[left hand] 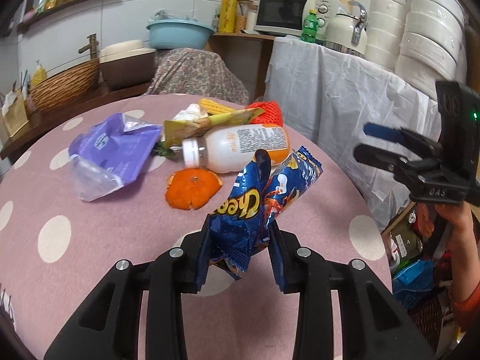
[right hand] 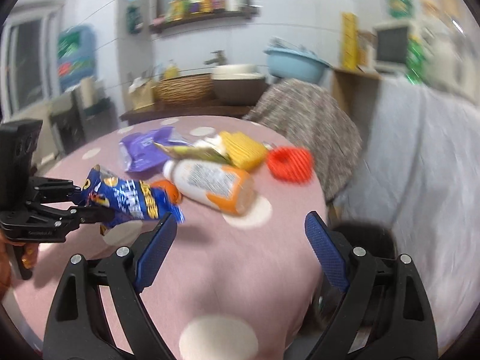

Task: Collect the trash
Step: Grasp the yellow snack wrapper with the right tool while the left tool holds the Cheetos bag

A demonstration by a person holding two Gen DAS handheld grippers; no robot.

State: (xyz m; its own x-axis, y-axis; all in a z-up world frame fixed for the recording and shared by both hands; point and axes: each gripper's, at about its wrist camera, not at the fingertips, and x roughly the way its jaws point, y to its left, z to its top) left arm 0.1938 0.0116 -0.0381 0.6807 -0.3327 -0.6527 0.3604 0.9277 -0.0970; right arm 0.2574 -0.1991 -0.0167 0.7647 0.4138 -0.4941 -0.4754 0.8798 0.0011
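Left wrist view, low centre: the left tool point(left hand: 240, 258) is clamped on a blue chip bag point(left hand: 258, 207). Both blue pads press its crumpled lower end, and the bag stands up and leans toward the upper right, clear of the surface point(left hand: 90, 240), a pink cloth with pale dots.

In the right wrist view the same bag point(right hand: 132, 198) sticks out to the right from the left tool point(right hand: 90, 207) at the left edge of the frame, above the cloth.

Right wrist view, low centre: the right tool point(right hand: 240, 252) stands wide with nothing between its pads, over bare cloth point(right hand: 225, 270). In the left wrist view it shows at the right edge point(left hand: 364, 141), held from below by a hand point(left hand: 456, 219).

Beyond the bag, mid frame in the left wrist view:
- an orange peel point(left hand: 193, 190) lies flat;
- just behind it a white bottle point(left hand: 237, 148) lies on its side, cap to the left;
- a purple pouch point(left hand: 111, 153) lies to the left;
- a yellow-green wrapper point(left hand: 207, 126) rests across the bottle's top;
- behind these lie a corn cob point(left hand: 216, 106) and an orange net point(left hand: 267, 111).

Far background: a blue basin point(left hand: 180, 31) and a microwave point(left hand: 285, 13) in the upper centre.
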